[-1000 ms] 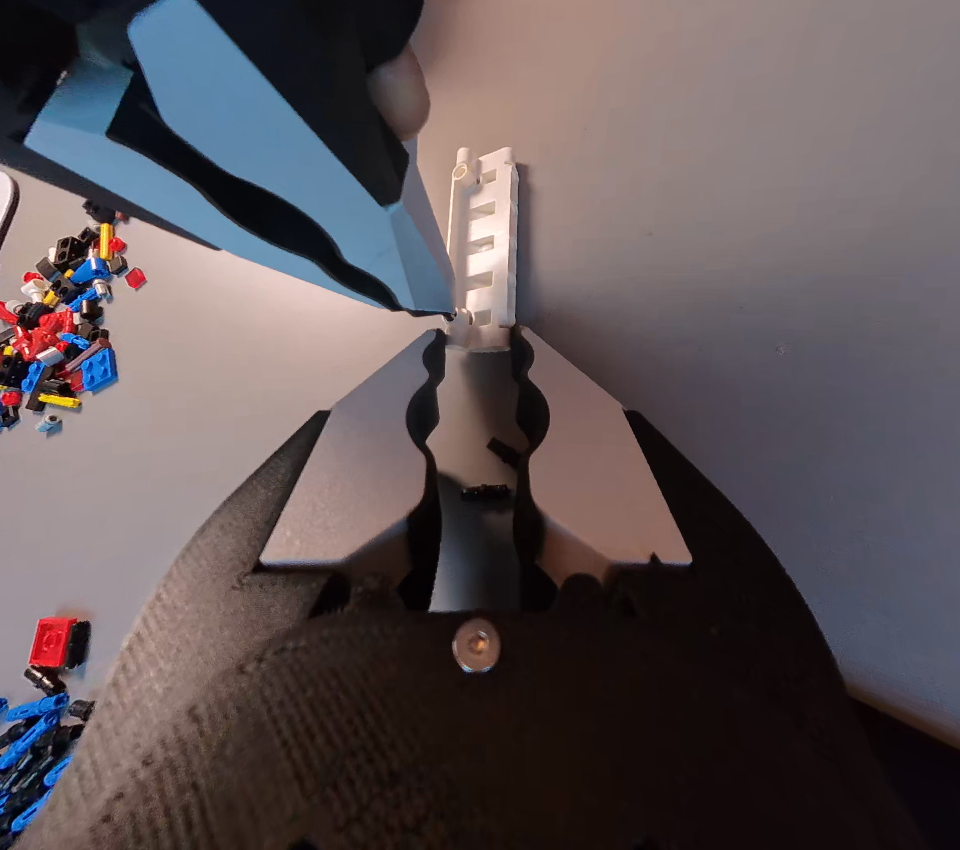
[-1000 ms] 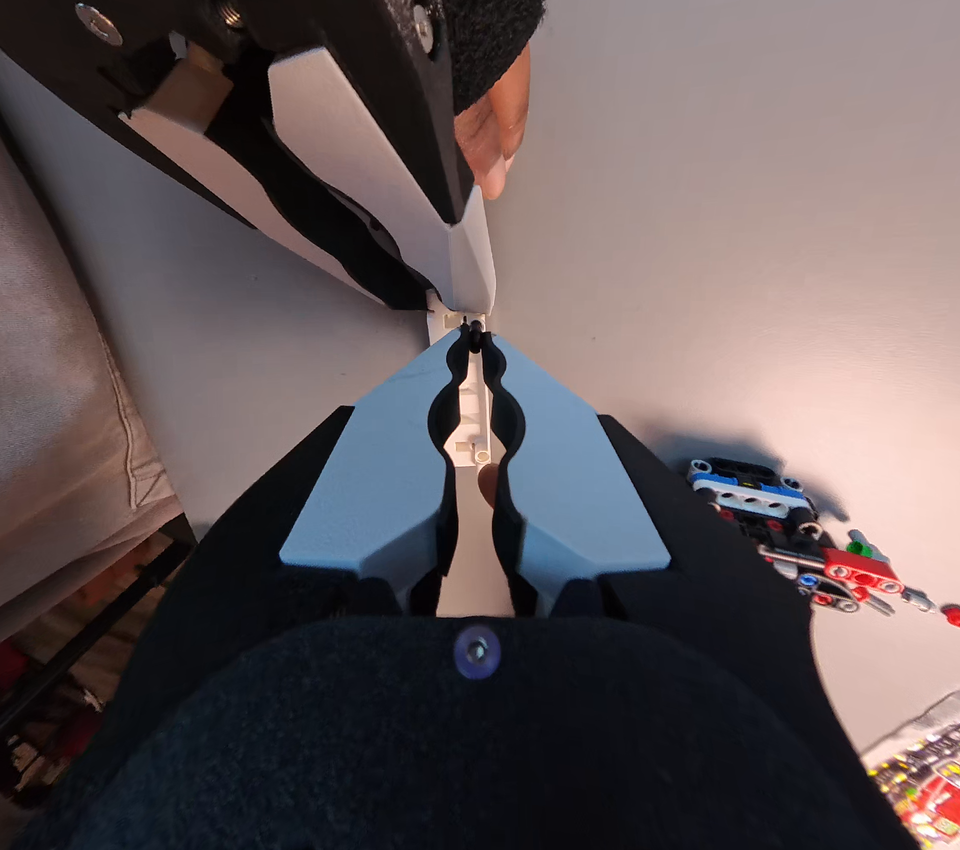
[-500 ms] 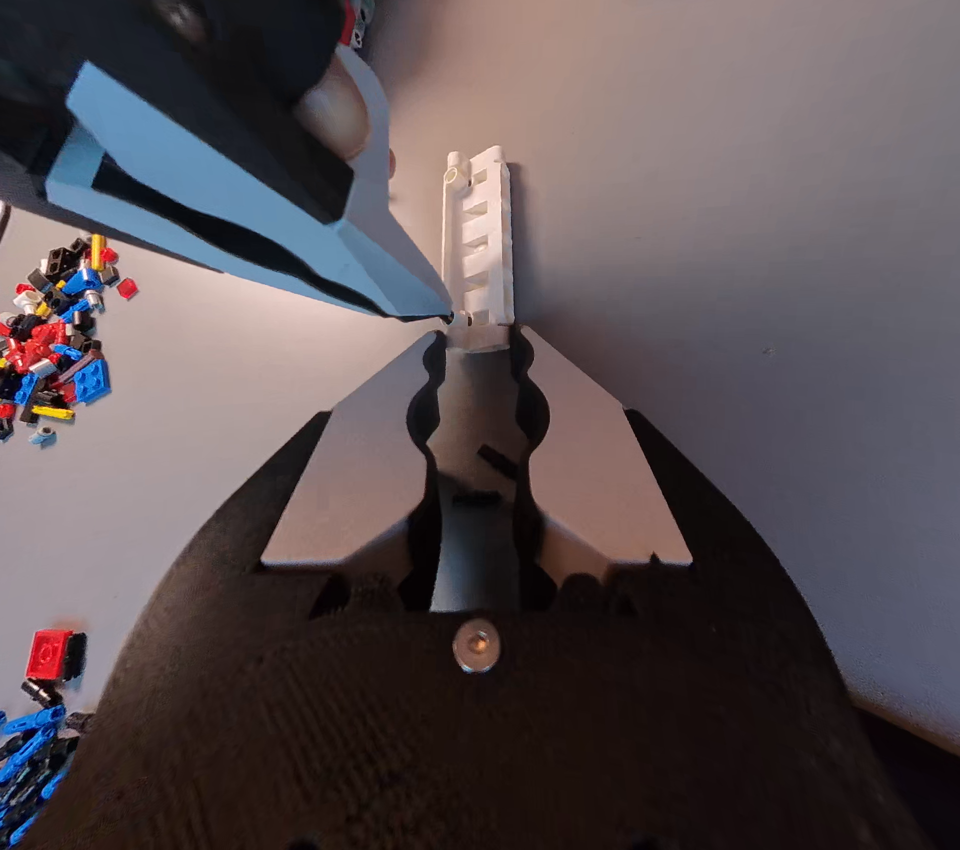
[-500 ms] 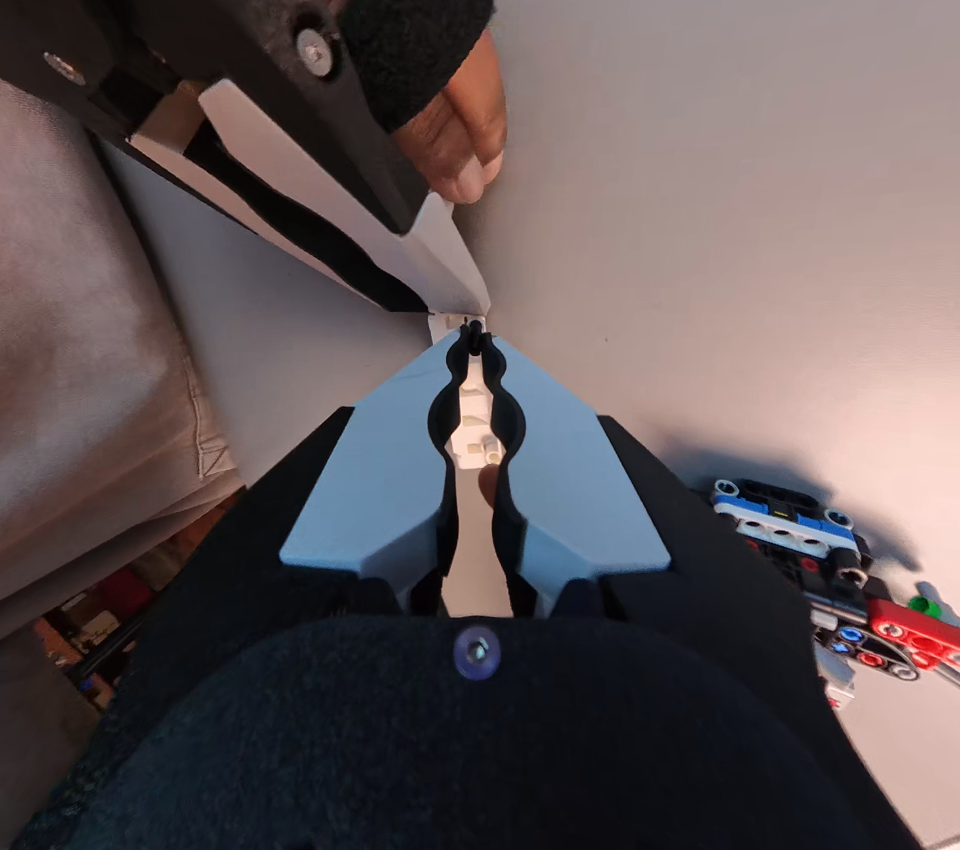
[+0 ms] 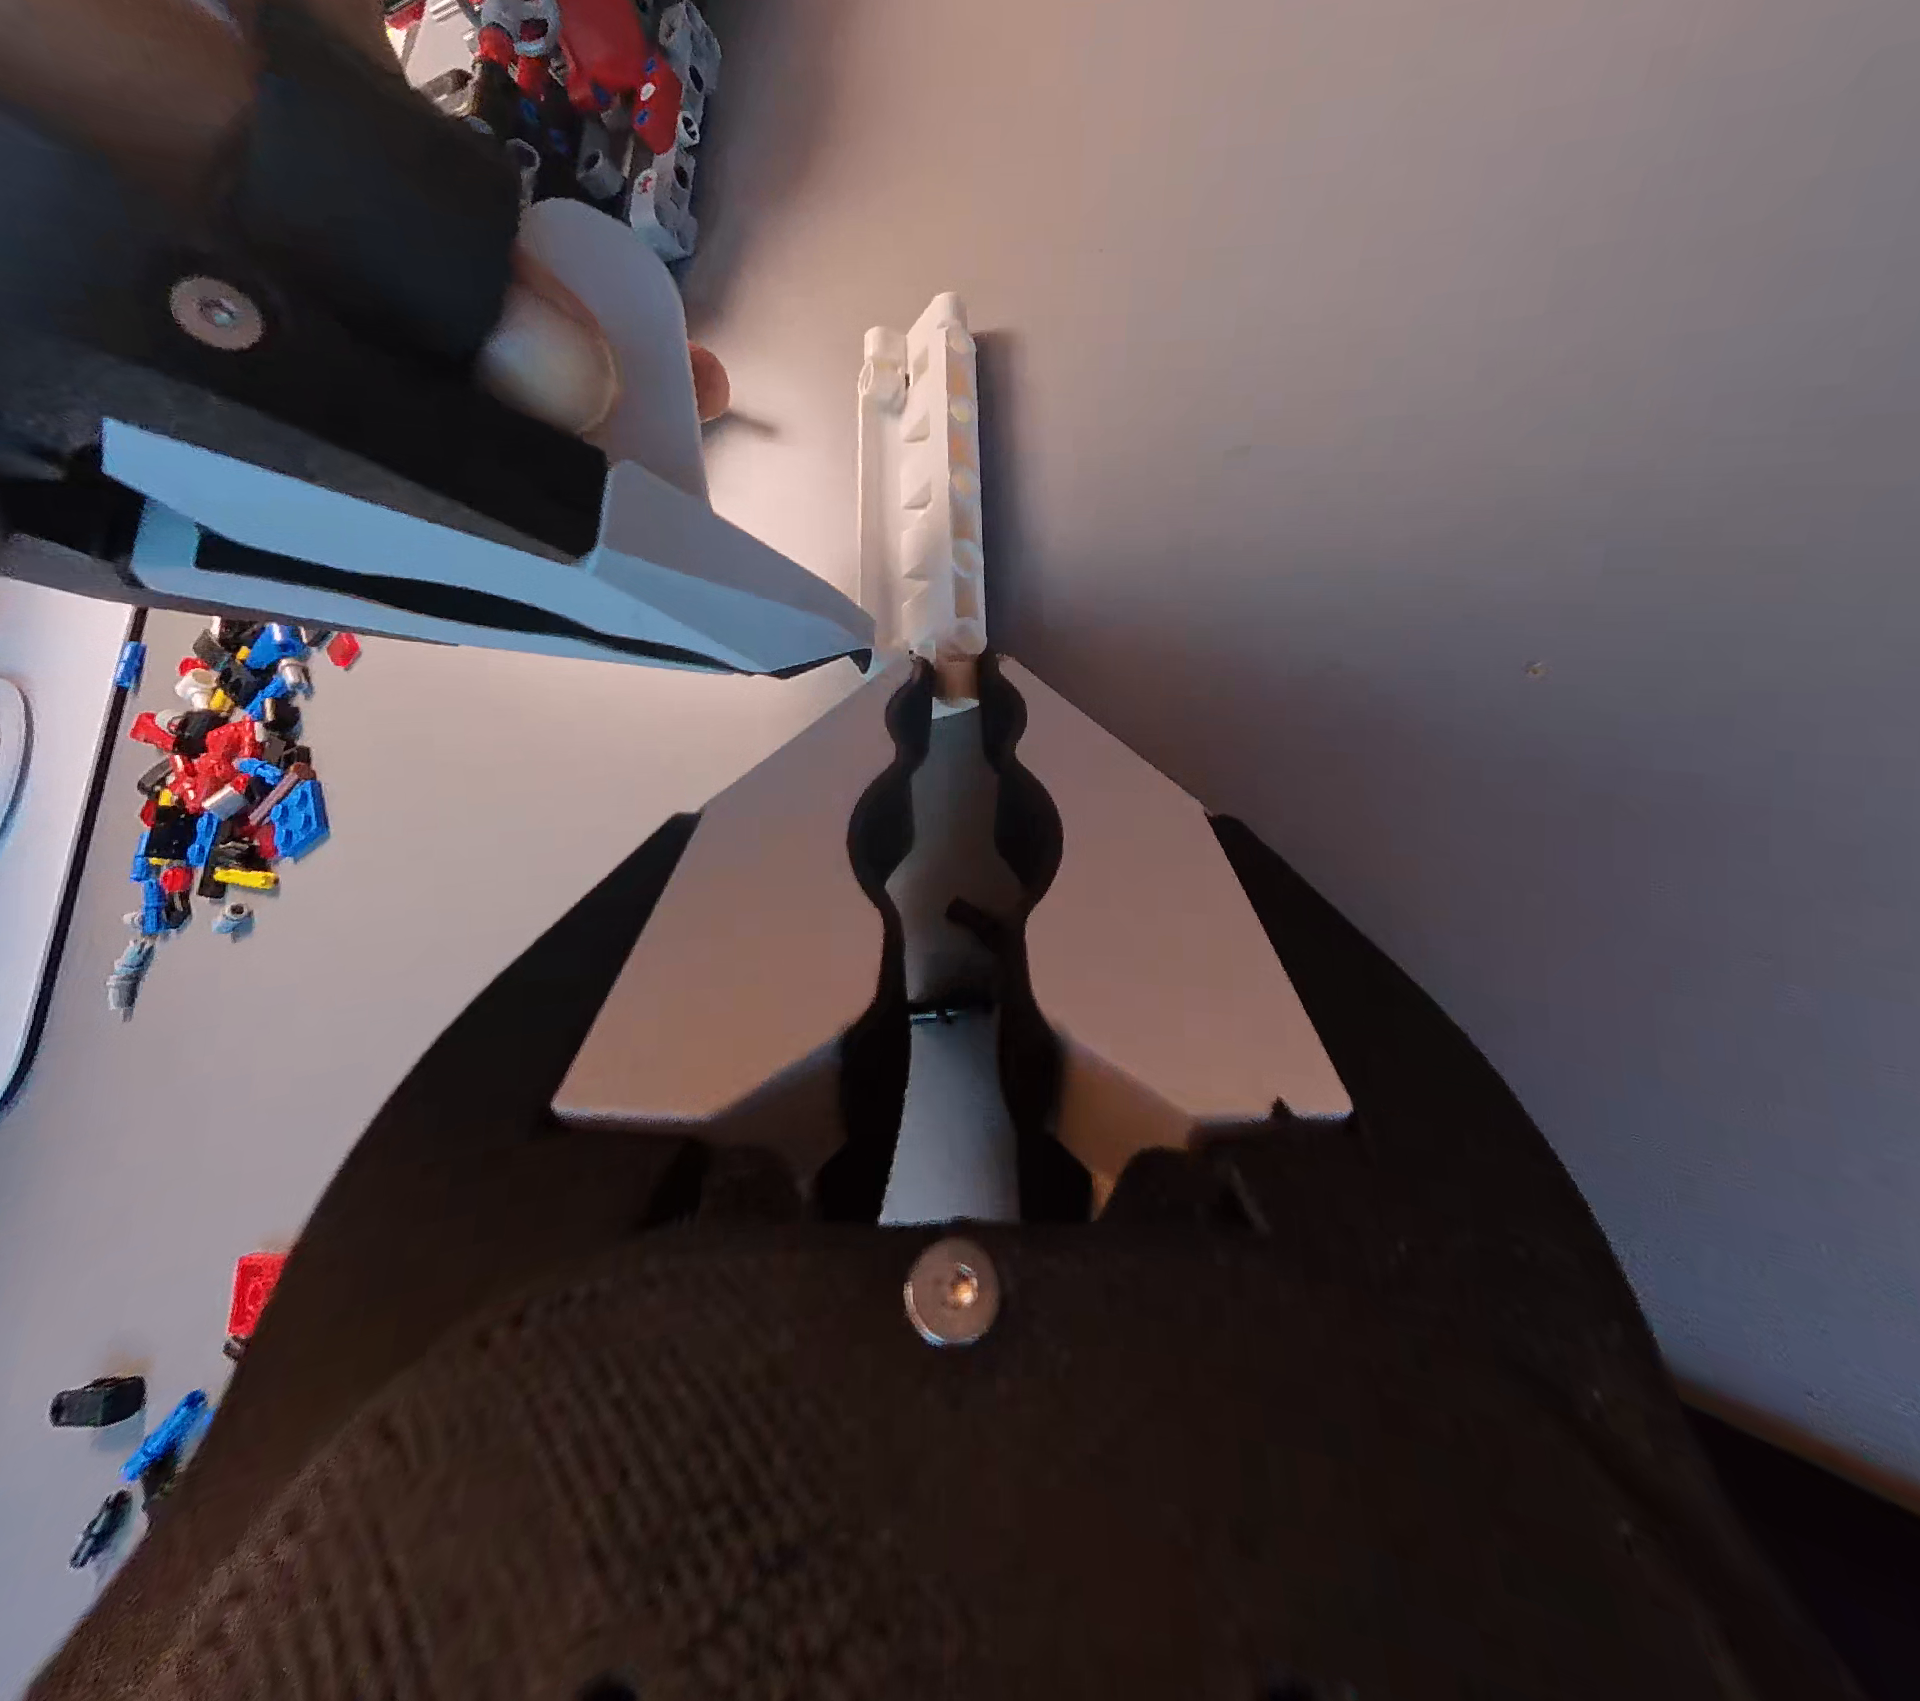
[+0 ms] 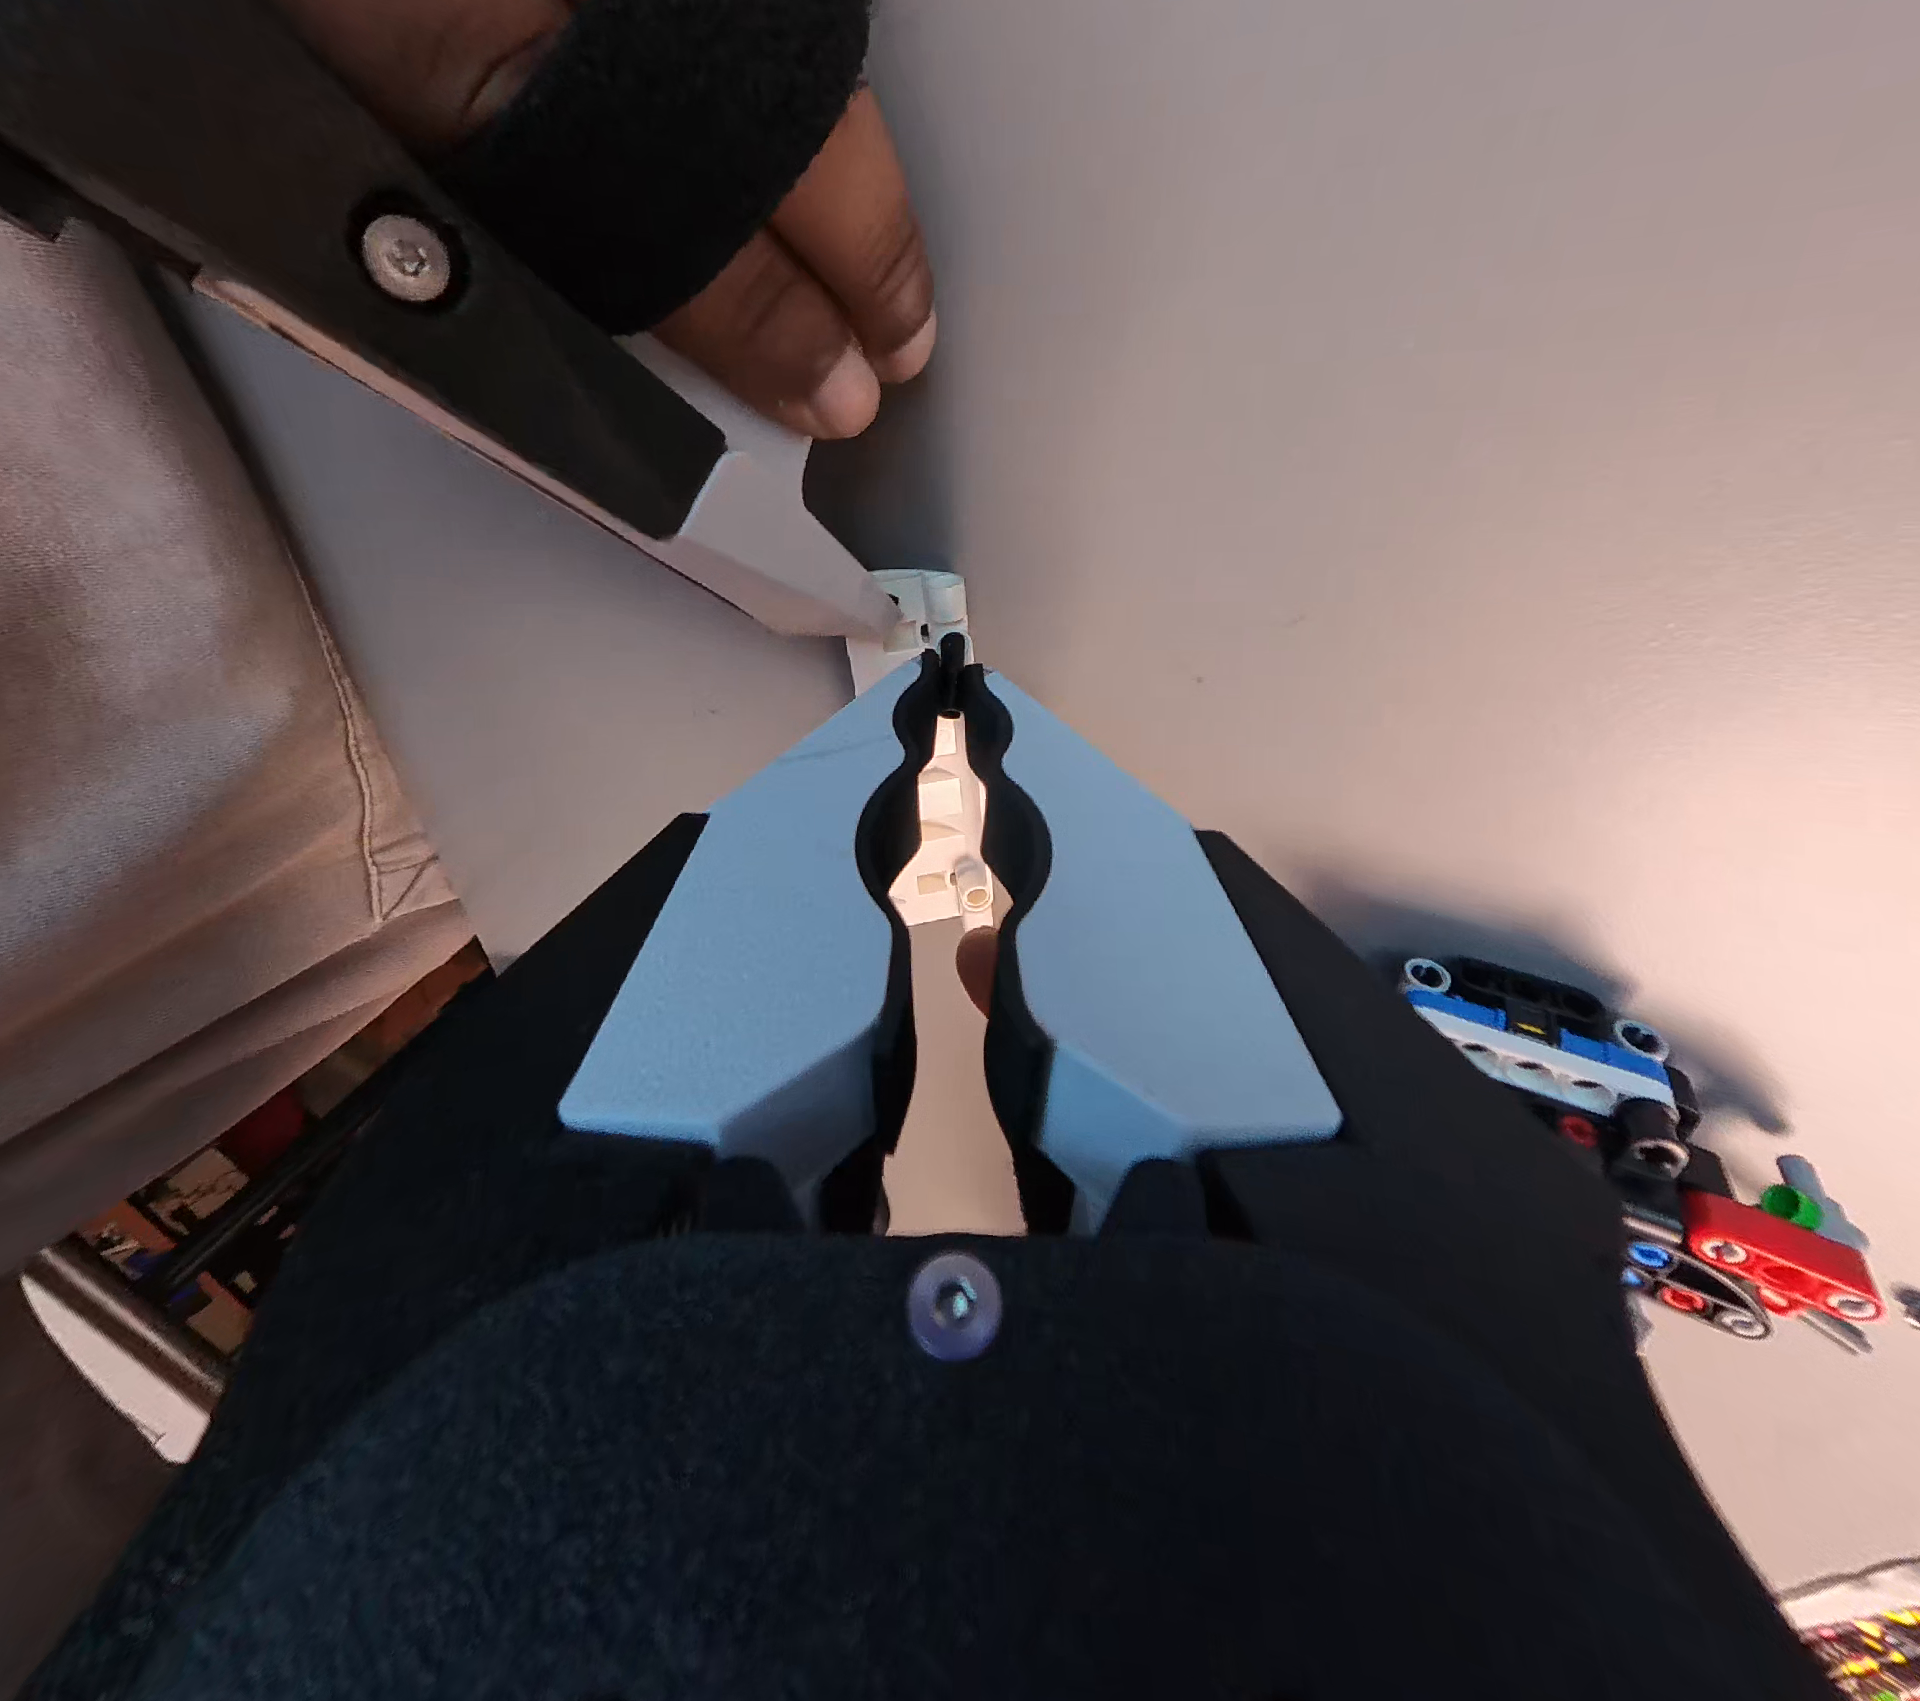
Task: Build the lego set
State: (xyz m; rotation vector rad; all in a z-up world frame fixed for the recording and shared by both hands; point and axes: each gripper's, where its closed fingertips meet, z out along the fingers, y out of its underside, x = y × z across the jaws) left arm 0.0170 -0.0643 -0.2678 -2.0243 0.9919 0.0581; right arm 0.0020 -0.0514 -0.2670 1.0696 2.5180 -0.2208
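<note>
Your left tongs (image 5: 948, 680) clamp the white lego beam (image 5: 928, 498) above the bench (image 5: 1455, 404).
Your right tongs (image 6: 948, 677) pinch a small black pin (image 6: 948, 652) at the beam's gripped end.

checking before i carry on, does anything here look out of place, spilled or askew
Nothing looks damaged. The left tongs grip one end of the white beam; the right tongs pinch a small black pin at it. Two black pins lie loose on the table under the left tongs, away from the brick pile.
</note>
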